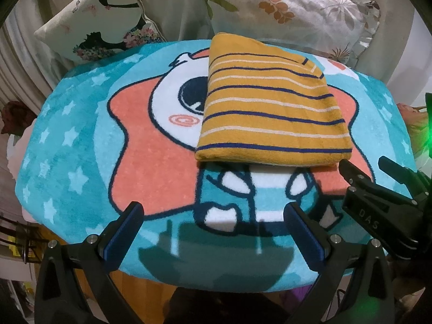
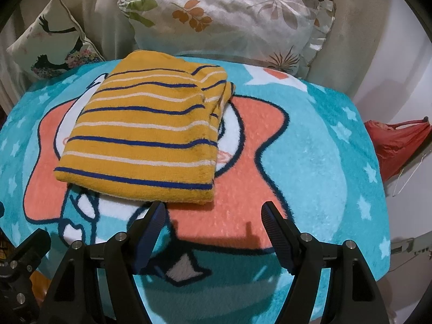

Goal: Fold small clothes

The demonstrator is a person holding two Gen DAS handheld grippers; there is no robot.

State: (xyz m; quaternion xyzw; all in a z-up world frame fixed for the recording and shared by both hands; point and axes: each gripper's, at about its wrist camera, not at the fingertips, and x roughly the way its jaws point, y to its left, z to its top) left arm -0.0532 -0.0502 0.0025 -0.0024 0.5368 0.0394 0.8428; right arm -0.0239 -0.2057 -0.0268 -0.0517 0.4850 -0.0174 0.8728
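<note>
Surface: cartoon star blanket (image 2: pixel 318 145) – near edge cut off.
Garment: one folded striped yellow top (image 2: pixel 145 137) on blanket's middle; underlayers hidden.
Cushions: two – floral pillow (image 2: pixel 229 19), bird cushion (image 2: pixel 51 43).
Left gripper (image 1: pixel 213 232): jaws apart, empty.
Right gripper (image 2: pixel 213 232): apart, empty.
</note>
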